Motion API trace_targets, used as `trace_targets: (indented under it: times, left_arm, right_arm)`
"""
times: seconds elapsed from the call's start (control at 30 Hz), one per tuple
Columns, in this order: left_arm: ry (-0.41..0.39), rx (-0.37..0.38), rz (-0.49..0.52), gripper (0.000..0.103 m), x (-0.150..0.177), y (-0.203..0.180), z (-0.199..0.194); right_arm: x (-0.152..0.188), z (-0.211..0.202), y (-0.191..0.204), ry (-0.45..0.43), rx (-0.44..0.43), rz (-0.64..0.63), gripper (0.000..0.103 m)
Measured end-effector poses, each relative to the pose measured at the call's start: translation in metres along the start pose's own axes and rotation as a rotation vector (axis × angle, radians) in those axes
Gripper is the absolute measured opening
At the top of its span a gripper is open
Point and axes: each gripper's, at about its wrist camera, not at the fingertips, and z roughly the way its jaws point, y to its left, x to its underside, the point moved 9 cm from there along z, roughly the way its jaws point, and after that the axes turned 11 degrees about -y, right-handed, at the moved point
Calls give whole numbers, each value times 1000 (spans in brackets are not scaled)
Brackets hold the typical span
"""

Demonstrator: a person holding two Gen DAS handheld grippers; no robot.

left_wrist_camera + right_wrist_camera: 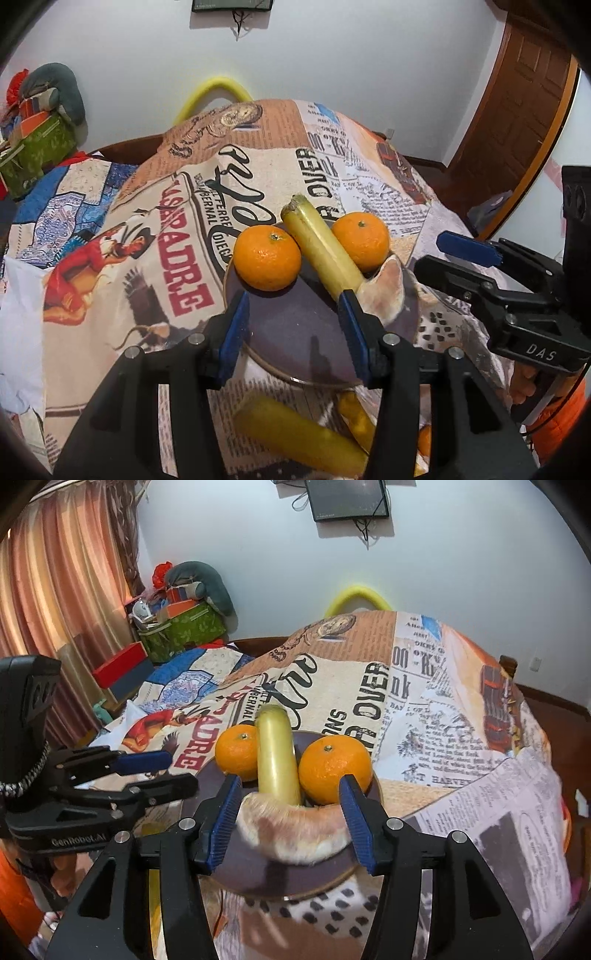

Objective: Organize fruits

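Observation:
A dark round plate (295,332) (258,871) lies on the newspaper-print cloth. On it are two oranges (267,257) (361,240), a pale yellow banana-like fruit (321,245) (277,757) between them, and a pinkish-white fruit wedge (386,291) (295,830). My left gripper (295,317) is open and empty above the plate's near half. My right gripper (290,812) is open, with its jaws on either side of the wedge; I cannot tell whether they touch it. It also shows in the left wrist view (450,254).
A second yellow fruit (295,439) and smaller yellow and orange pieces (356,417) lie on the cloth below the plate. A green bag with clutter (181,627) and a red box (122,668) stand at the far left. A yellow hoop (356,596) rises behind the table.

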Motion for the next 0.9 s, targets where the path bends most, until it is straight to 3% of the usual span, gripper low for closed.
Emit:
trace_targets:
  times: [0.53,0.9]
  left_arm:
    - [-95,-28,60,59,8,-28,-102]
    - [-55,-66,59,61,51,-30,-126]
  right_arm:
    - [22,-79,12,-16,55,-11,52]
    - [64,-110,21,25,88,-29,53]
